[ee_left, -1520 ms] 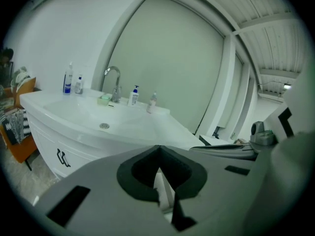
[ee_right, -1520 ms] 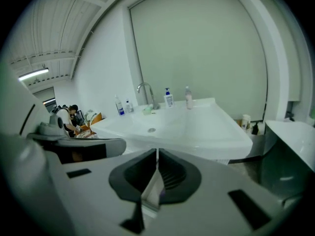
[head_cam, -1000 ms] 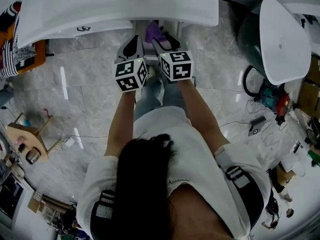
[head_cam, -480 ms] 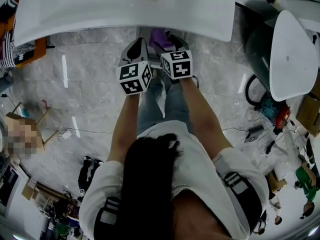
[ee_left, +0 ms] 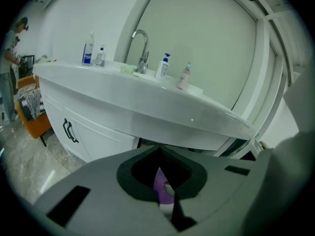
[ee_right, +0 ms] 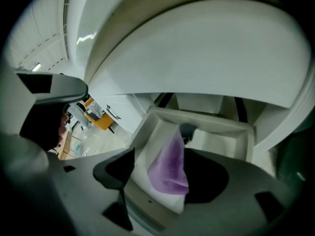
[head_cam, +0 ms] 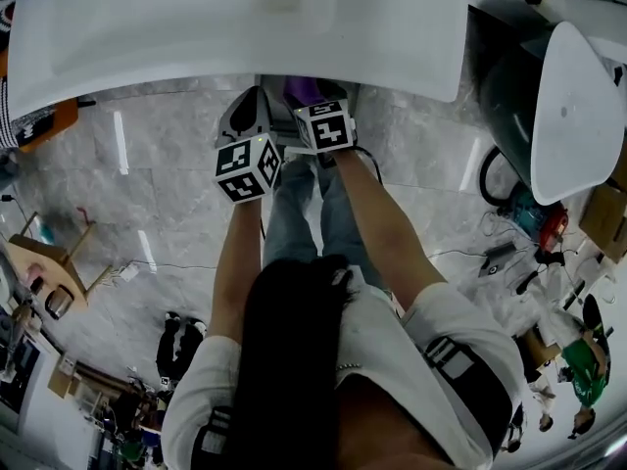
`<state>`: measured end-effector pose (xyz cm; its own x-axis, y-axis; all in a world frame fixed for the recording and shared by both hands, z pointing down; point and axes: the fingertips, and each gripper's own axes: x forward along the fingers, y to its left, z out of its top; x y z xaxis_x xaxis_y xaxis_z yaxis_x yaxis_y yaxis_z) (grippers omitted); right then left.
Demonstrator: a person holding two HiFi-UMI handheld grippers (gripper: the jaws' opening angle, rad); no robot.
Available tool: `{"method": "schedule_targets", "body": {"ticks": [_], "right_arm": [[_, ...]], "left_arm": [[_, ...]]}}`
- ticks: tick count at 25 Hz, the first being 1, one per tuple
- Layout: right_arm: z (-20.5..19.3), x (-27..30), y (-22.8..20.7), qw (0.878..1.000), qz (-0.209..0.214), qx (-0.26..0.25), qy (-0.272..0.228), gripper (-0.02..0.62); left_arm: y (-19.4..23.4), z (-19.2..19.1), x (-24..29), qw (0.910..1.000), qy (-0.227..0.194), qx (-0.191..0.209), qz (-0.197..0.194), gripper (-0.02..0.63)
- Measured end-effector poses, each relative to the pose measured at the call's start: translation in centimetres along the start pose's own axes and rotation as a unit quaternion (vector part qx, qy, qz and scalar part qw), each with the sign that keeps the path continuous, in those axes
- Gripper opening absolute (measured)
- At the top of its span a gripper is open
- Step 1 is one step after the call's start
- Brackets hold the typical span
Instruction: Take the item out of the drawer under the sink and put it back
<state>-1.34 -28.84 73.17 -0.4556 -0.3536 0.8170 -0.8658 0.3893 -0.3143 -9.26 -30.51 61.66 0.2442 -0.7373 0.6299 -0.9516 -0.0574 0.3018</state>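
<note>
Both grippers are at the open drawer (ee_right: 209,123) under the sink (head_cam: 245,27). Left gripper (ee_left: 166,206) looks clenched on the purple cloth (ee_right: 170,168), which hangs into the drawer; right gripper (ee_right: 158,157) is released and empty. This is probably the put-back step: lower the cloth, let go, then push the drawer closed.

Both forearms (head_cam: 240,253) stretch forward side by side, the left claw (ee_left: 165,203) pinched together, the right claw (ee_right: 162,181) spread apart.
</note>
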Motion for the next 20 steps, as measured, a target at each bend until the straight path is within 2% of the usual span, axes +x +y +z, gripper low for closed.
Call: {"method": "schedule_targets", "body": {"ticks": [10, 20], "right_arm": [[-1.8, 3.6, -1.2, 0.999, -0.011, 0.013, 0.044, 0.305], [-3.7, 6.3, -1.9, 0.996, -0.049, 0.007, 0.077, 0.305]], "left_arm": [[1.5, -1.0, 1.1, 0.9999, 0.002, -0.003, 0.01, 0.003], [3.2, -1.8, 1.4, 0.9995, -0.002, -0.025, 0.02, 0.003]]}}
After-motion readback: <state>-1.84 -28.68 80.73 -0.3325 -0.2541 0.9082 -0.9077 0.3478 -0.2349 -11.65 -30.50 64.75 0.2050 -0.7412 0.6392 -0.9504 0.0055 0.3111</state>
